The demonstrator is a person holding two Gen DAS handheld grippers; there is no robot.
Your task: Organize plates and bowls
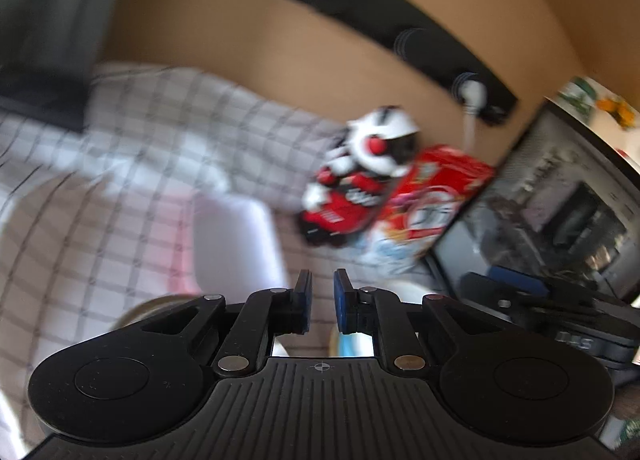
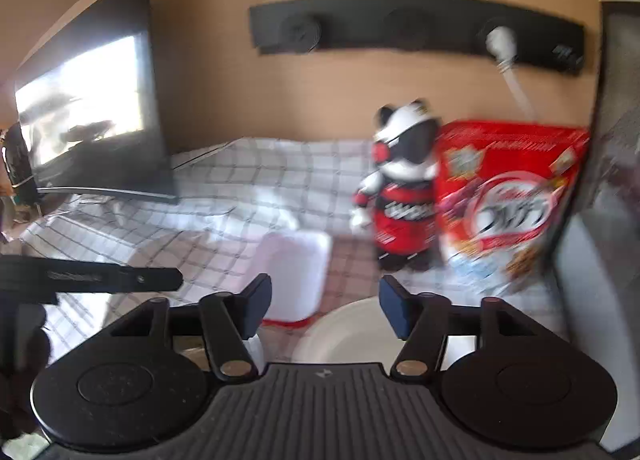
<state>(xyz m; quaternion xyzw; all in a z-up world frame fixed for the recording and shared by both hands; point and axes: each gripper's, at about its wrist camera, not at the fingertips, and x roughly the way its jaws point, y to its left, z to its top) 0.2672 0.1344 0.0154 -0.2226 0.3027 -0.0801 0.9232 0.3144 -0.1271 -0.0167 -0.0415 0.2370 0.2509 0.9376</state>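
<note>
- The left gripper (image 1: 320,300) has its blue pads close together with a narrow gap showing between them, and nothing sits in that gap.
- The right gripper (image 2: 325,306) stands with its pads well apart, also empty.
- Just below and ahead of the right gripper's right finger lies a white plate (image 2: 348,334) on the checked cloth (image 2: 248,179). Only its far rim shows, the rest being hidden by the gripper body.
- Ahead of the left finger of that gripper sits a white square dish (image 2: 296,276) with a red edge at its near side.
- Under the left gripper, a pale rim (image 1: 340,344) with a blue inside peeks out, perhaps a bowl. The blur leaves it uncertain.
- The plate looks stiff, glazed and likely slippery. It is probably fairly heavy for its thickness and would chip if dropped.
- A grip on its rim, one pad above and one below, seems the surest hold.
- The square dish's upright wall offers a firmer pinch.
- The panda figure (image 2: 400,187) and red cereal bag (image 2: 508,199) stand farther ahead on the right.
</note>
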